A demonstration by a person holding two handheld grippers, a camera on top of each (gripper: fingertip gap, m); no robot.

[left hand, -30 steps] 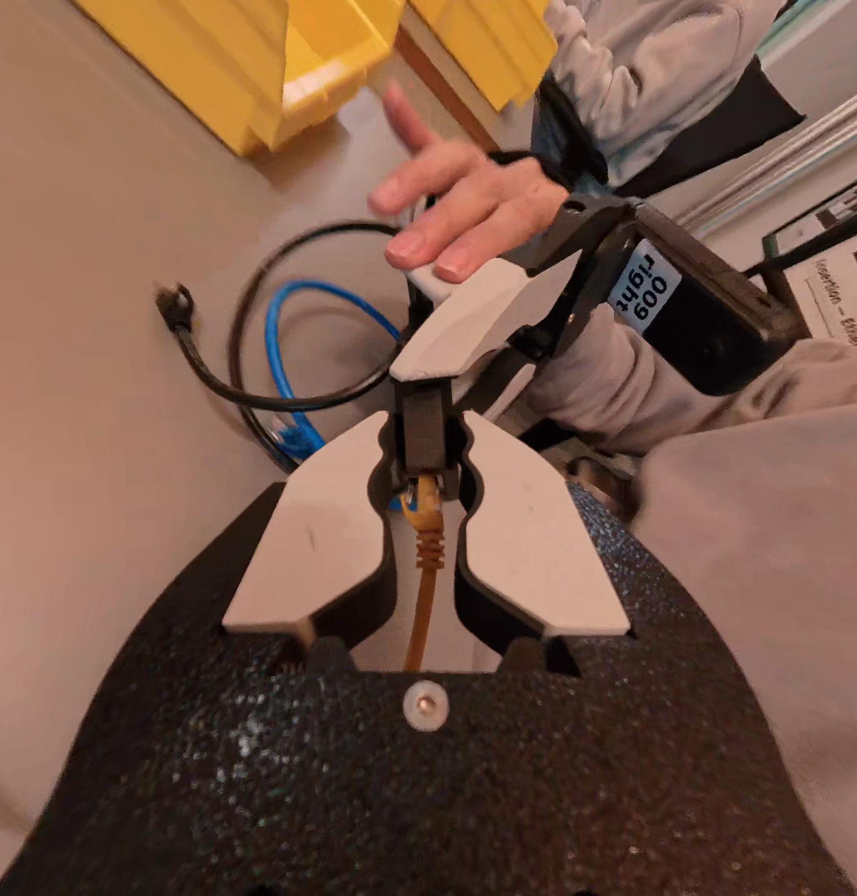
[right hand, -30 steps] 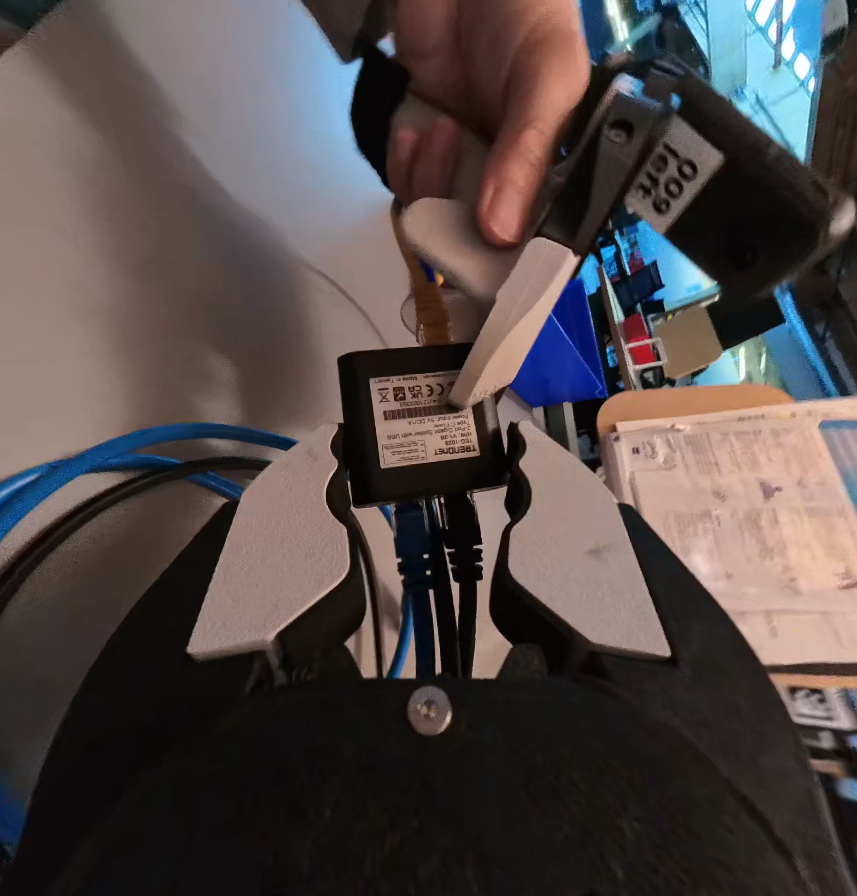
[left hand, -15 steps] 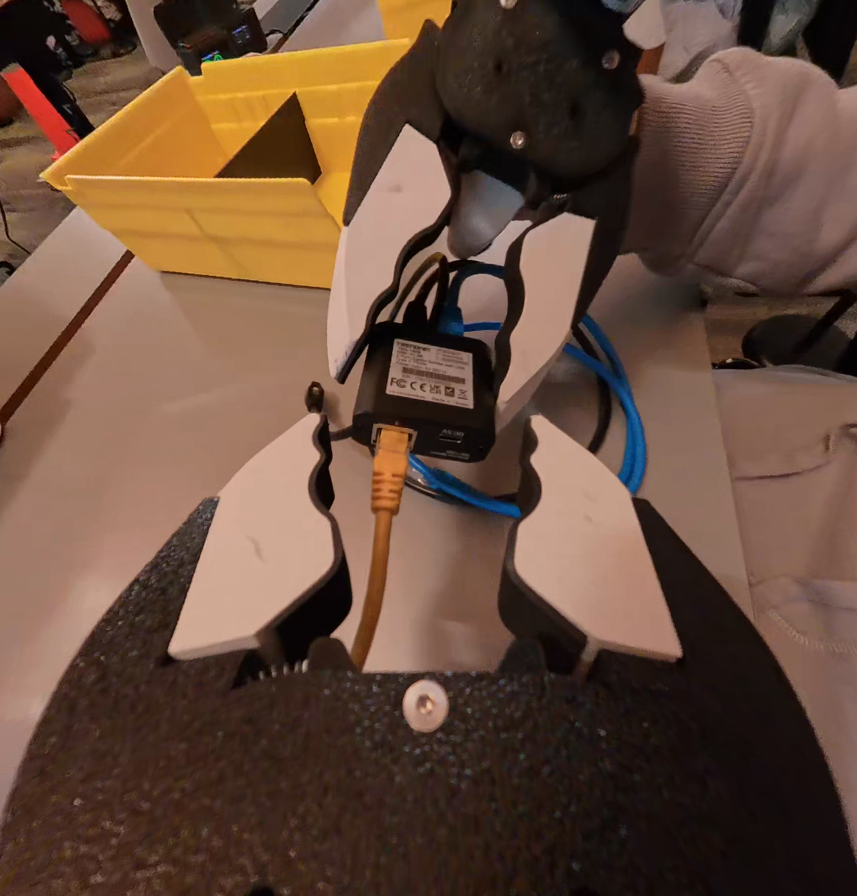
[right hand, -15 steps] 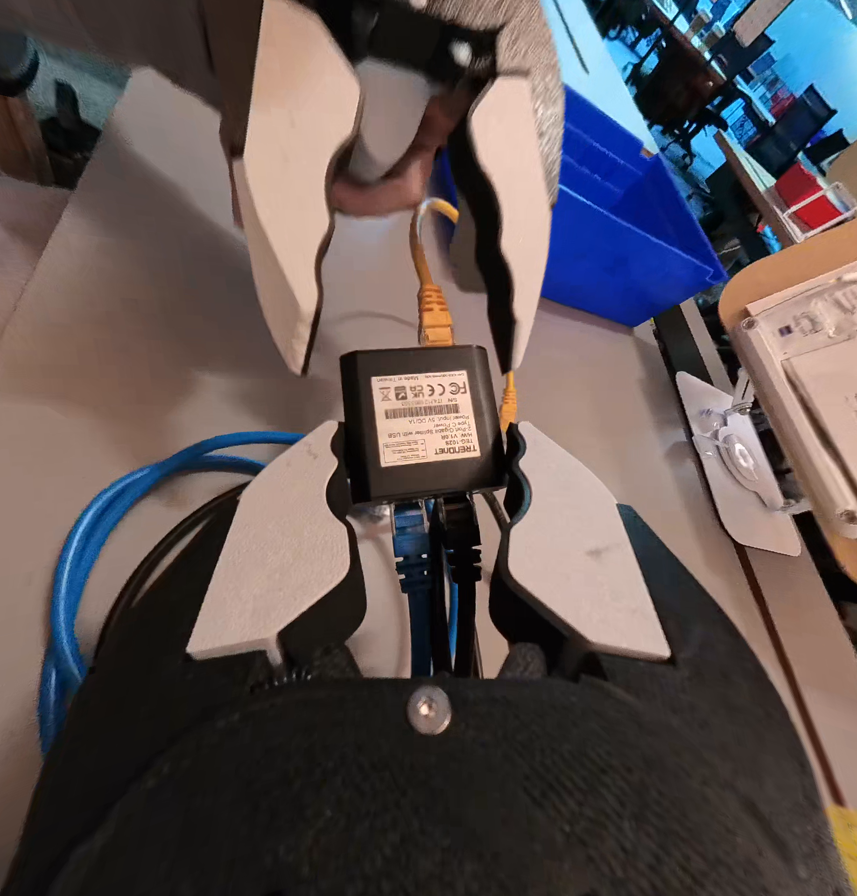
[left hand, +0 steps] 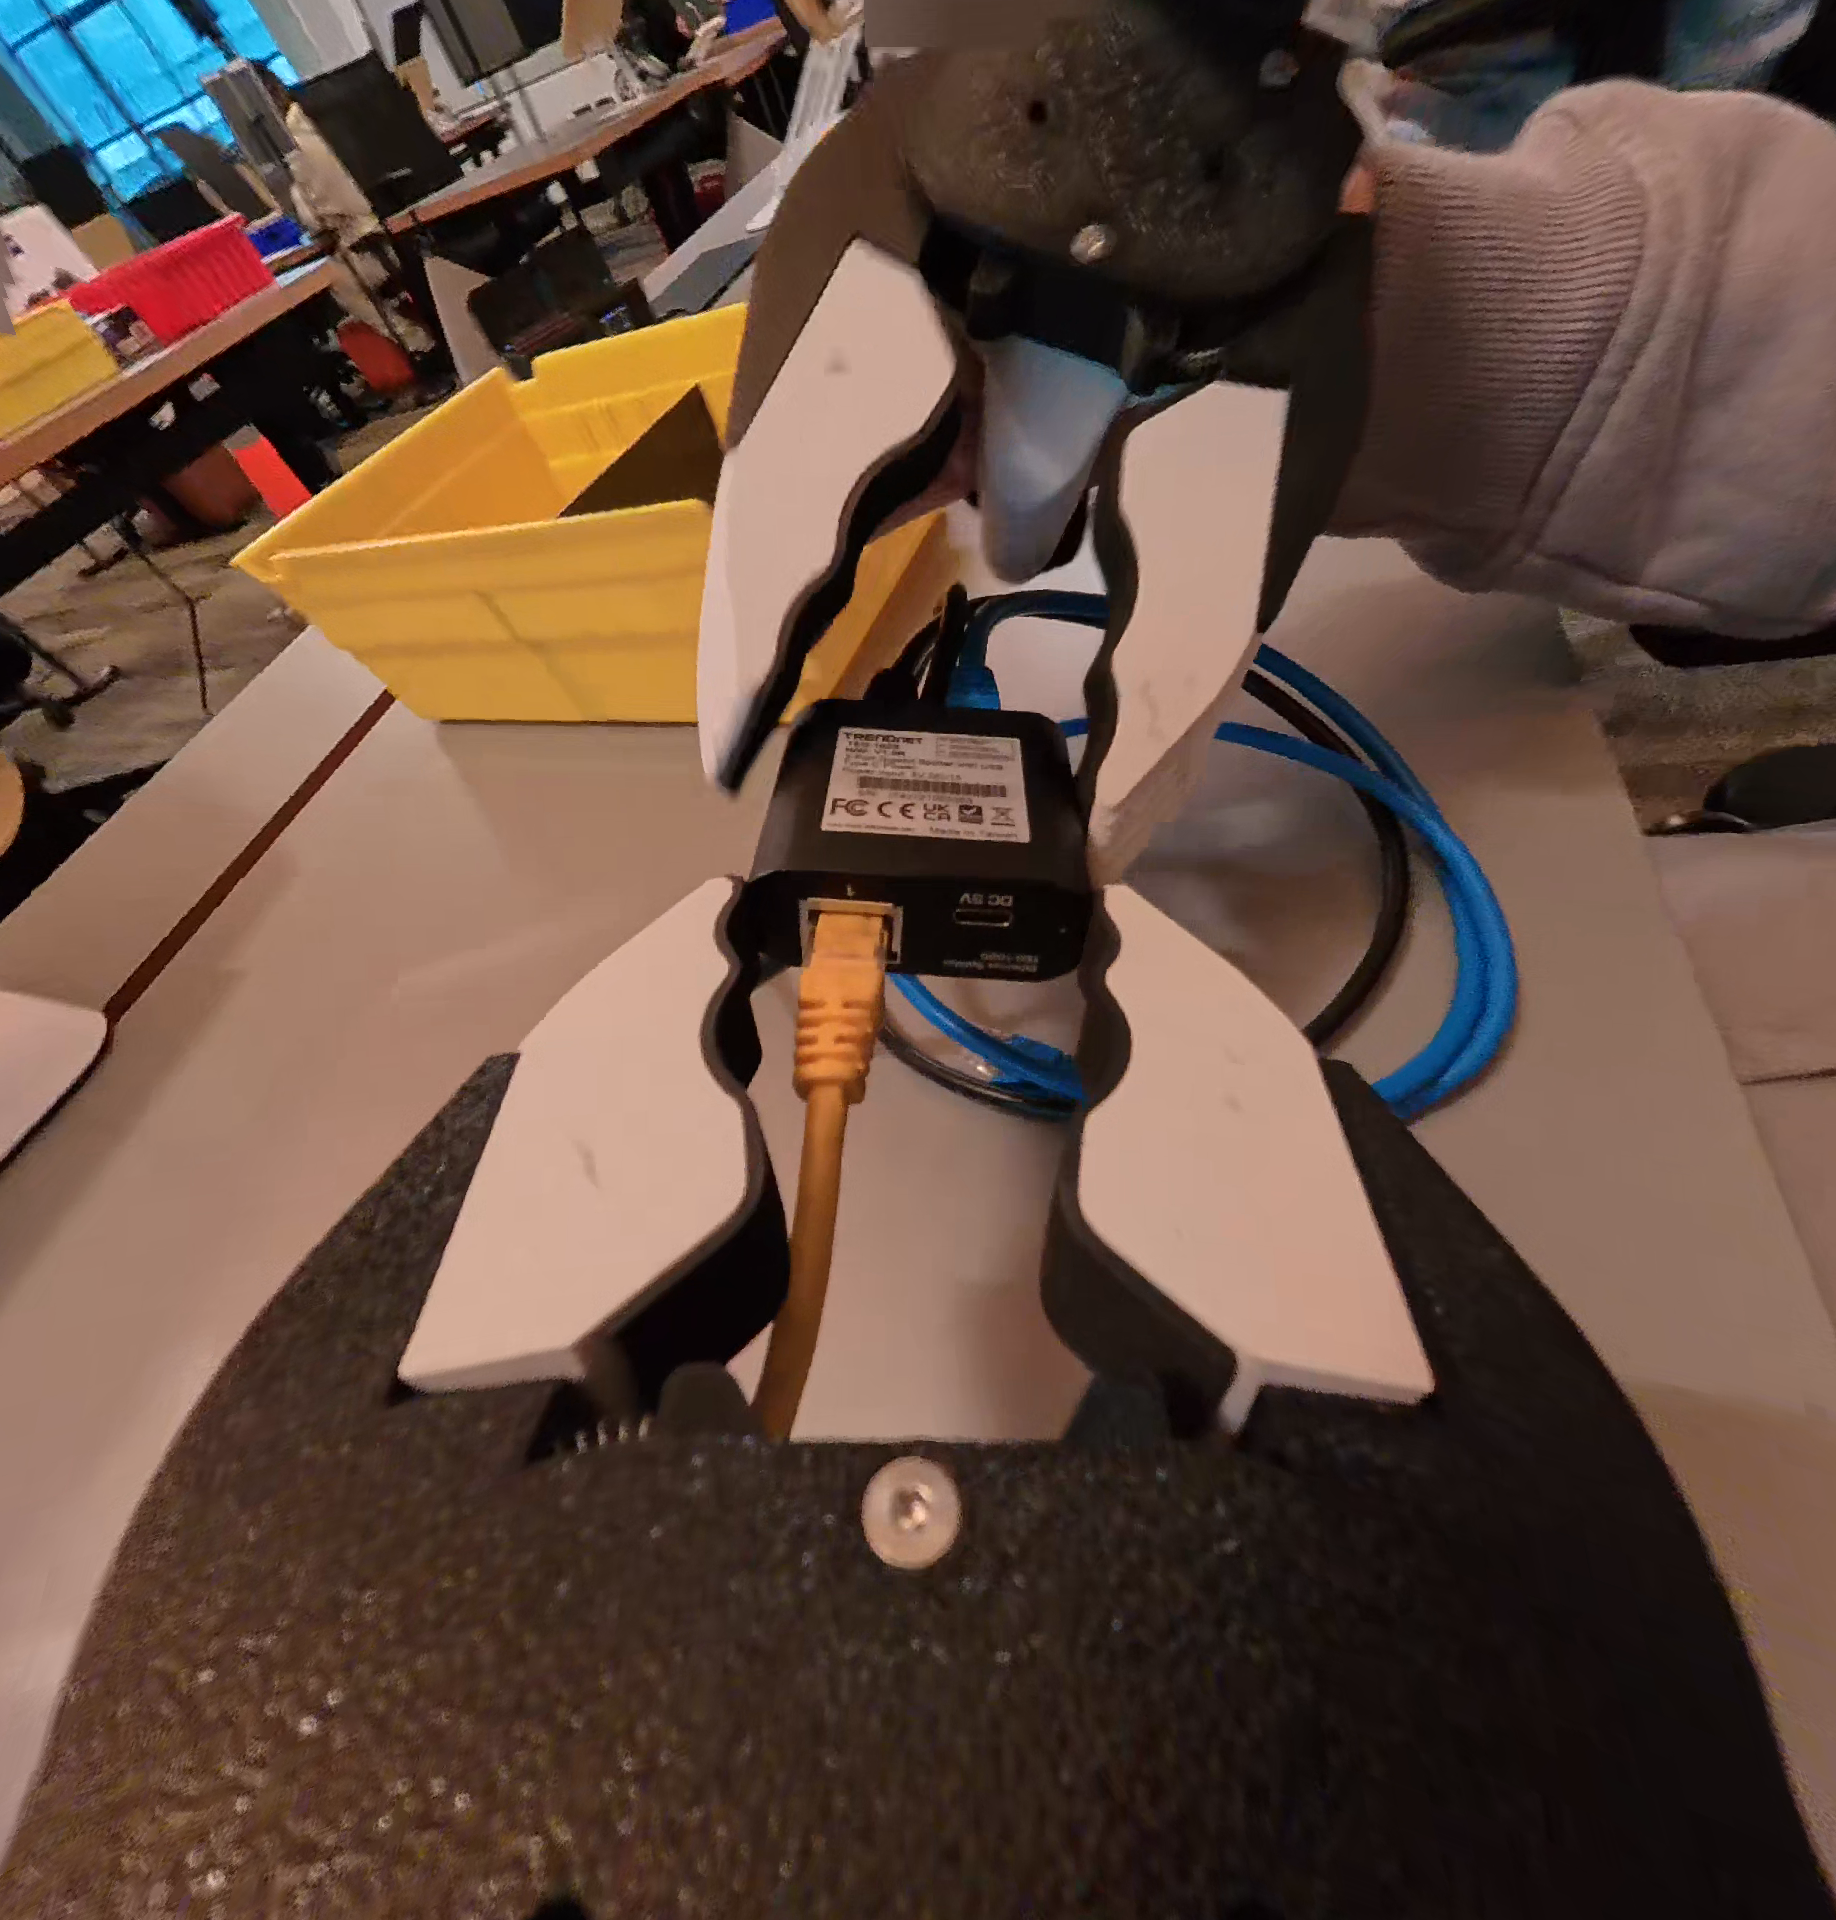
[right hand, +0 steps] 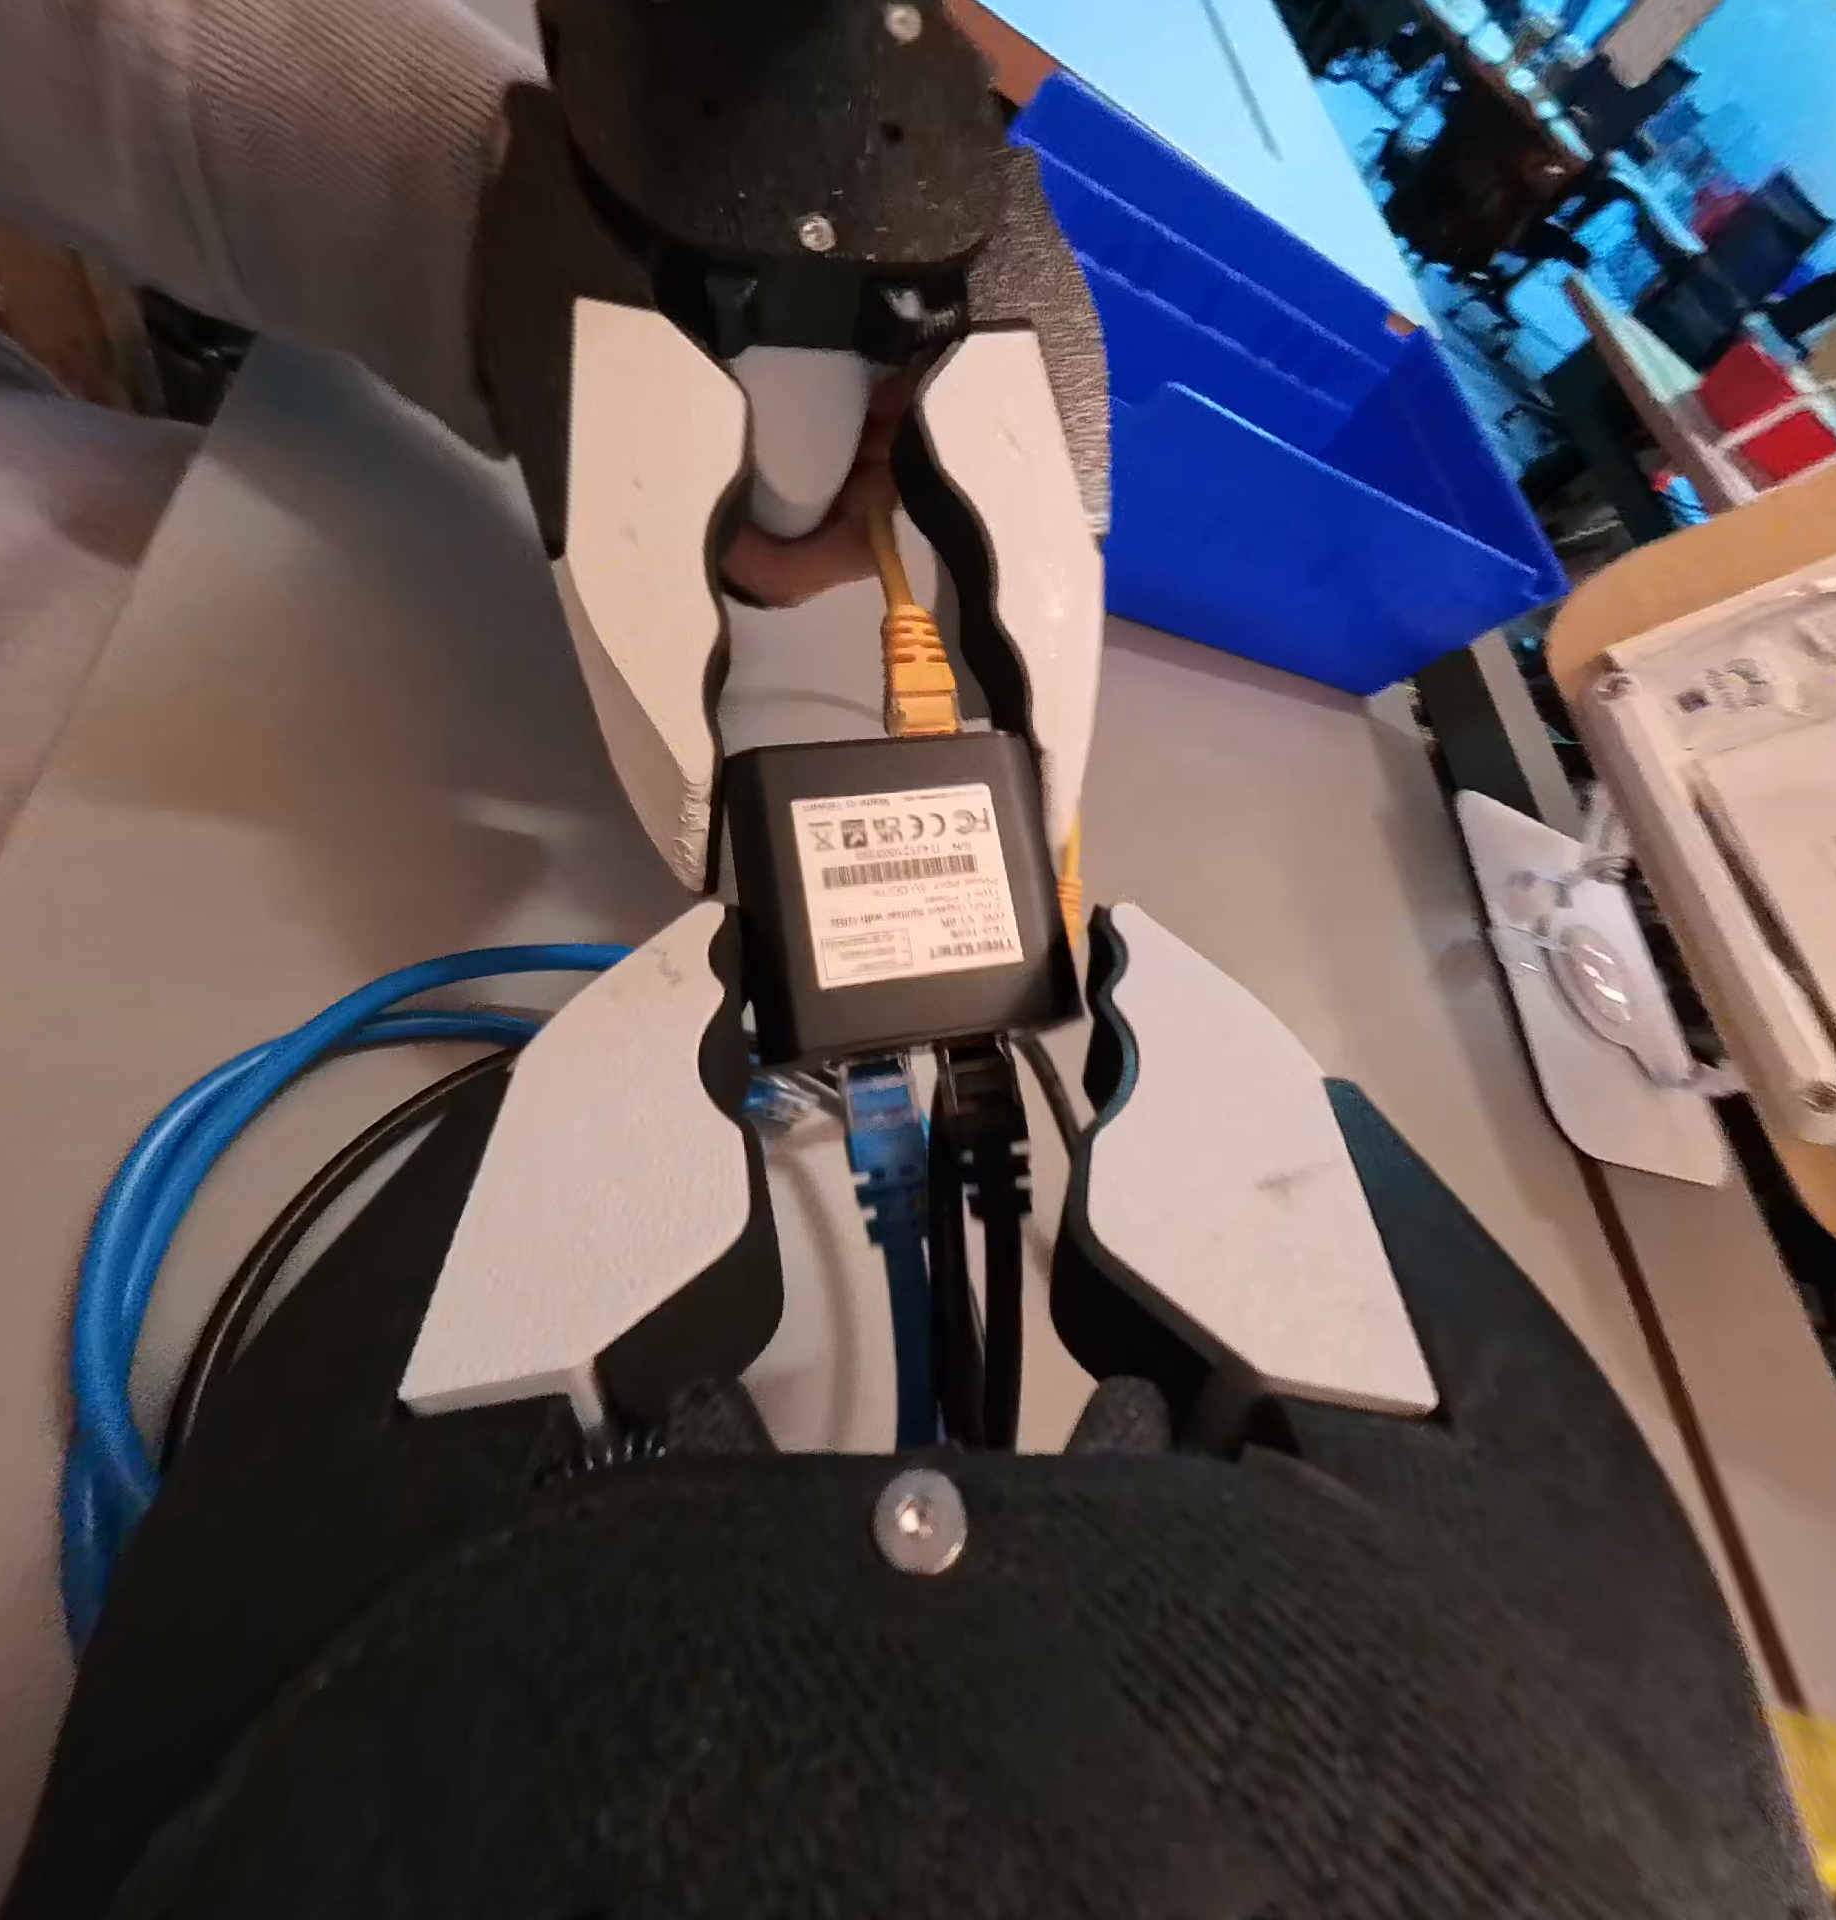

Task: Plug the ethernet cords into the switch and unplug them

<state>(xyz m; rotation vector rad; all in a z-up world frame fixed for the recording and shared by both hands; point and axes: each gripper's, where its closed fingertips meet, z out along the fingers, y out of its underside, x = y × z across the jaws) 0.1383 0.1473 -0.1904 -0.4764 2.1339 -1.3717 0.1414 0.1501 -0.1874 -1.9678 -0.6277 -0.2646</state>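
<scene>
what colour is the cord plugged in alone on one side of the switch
Orange-yellow: the cord sits in the black switch, clearest in the left wrist view.

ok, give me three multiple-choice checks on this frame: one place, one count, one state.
1. Relative to the yellow ethernet cord, where do the blue ethernet cord and black ethernet cord enter the switch?
A) same end
B) opposite end
C) top face

2. How many ethernet plugs sit in the switch?
A) one
B) two
C) three

3. The yellow ethernet cord's plug is:
A) seated in its port
B) lying loose on the table
C) held in a bare hand

Answers:
1 B: blue and black enter the end nearest the right wrist camera, yellow the far end.
2 C: one yellow, one blue, one black.
3 A: the left wrist view shows it filling the port.
</scene>
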